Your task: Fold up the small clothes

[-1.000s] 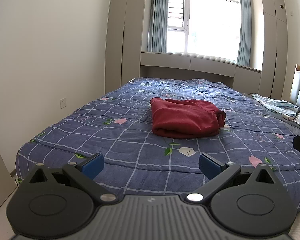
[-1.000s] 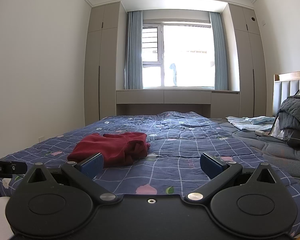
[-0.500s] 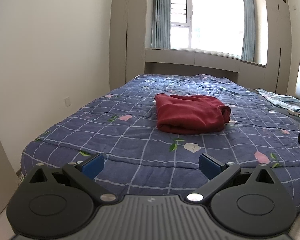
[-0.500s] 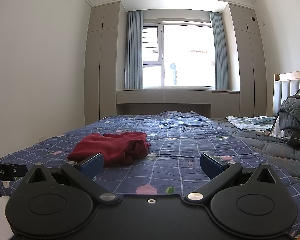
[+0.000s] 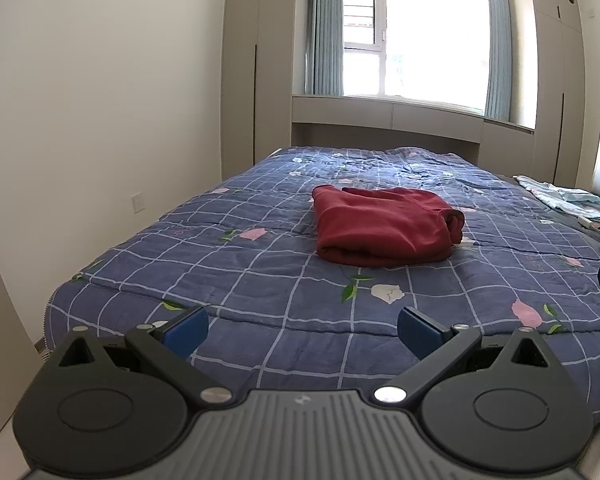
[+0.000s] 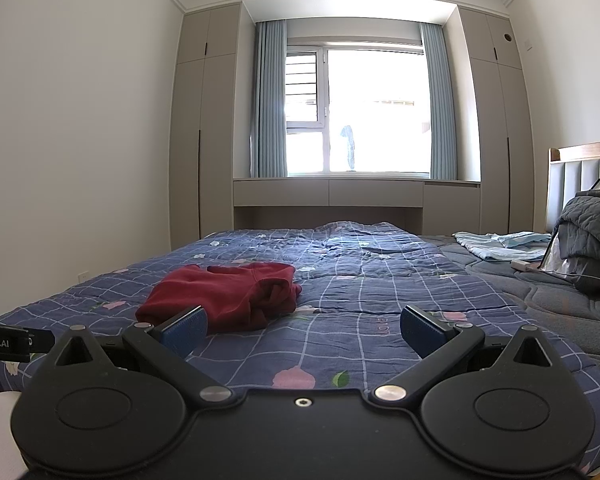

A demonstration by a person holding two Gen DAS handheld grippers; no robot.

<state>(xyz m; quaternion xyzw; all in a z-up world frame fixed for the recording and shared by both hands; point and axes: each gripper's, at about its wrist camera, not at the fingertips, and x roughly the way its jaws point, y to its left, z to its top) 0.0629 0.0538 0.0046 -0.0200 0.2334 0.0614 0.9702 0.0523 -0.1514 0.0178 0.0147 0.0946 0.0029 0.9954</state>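
A dark red garment (image 5: 384, 228) lies folded in a compact bundle on the blue checked floral quilt (image 5: 260, 264) in the middle of the bed. It also shows in the right wrist view (image 6: 228, 296), left of centre. My left gripper (image 5: 302, 330) is open and empty, held back over the bed's near edge, well short of the garment. My right gripper (image 6: 304, 330) is open and empty, also back from the garment, which lies ahead and to its left.
A light blue cloth (image 6: 500, 242) and a grey blanket pile (image 6: 592, 240) lie at the right by the headboard (image 6: 580, 172). Wardrobes and a window bench (image 6: 356, 196) stand beyond the bed. A wall (image 5: 100, 120) runs along the left.
The left wrist view has tilted up and pulled back slightly from the bed. The right view is nearly still. The garment has not moved.
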